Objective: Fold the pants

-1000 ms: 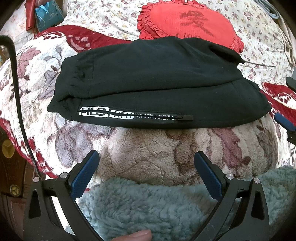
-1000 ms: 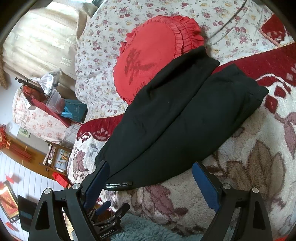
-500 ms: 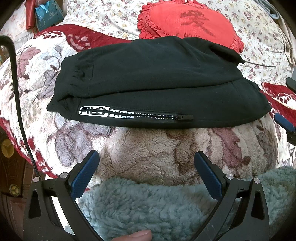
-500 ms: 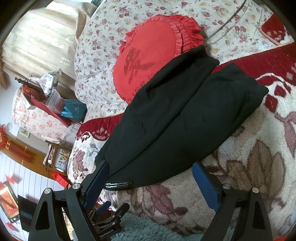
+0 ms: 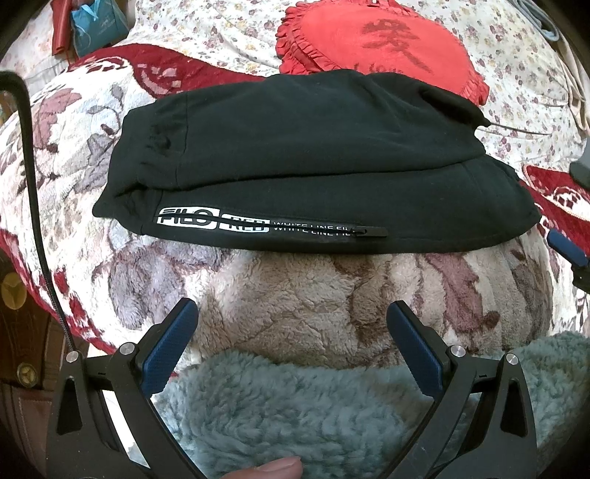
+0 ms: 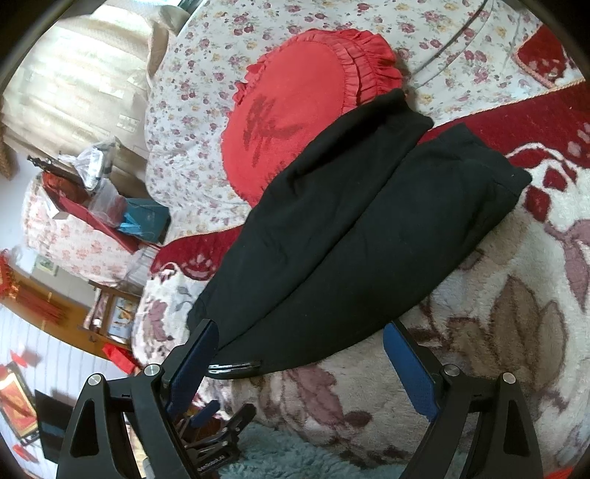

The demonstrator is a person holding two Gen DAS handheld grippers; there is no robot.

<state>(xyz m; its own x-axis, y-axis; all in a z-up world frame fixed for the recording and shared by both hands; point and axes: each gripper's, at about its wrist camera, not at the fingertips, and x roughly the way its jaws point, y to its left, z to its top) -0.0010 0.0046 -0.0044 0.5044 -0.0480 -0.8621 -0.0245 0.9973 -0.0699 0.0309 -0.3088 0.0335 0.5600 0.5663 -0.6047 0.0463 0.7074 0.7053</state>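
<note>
Fleece blanket (image 5: 295, 294), cream with brown and red leaf patterns, covers the surface and carries everything else. Behind it, on the far side, runs a floral-print cushioned back (image 5: 221, 33), and a round red ruffled cushion (image 5: 379, 40) leans there. The black pants (image 5: 306, 165) lie folded into a long flat bundle across the middle of the blanket, their far edge overlapping the cushion's lower rim; a white-lettered zip pocket (image 5: 273, 224) runs along the near edge. A grey-green fleece cloth (image 5: 295, 401) sits nearest. At far left a teal bag (image 5: 97, 25) rests among clutter; what it holds cannot be told. The left gripper (image 5: 291, 339) hovers near the pants with fingers spread wide, holding nothing. The right gripper (image 6: 300, 353) is likewise spread apart, its left finger (image 6: 193, 363) just in front of the pants' corner.
</note>
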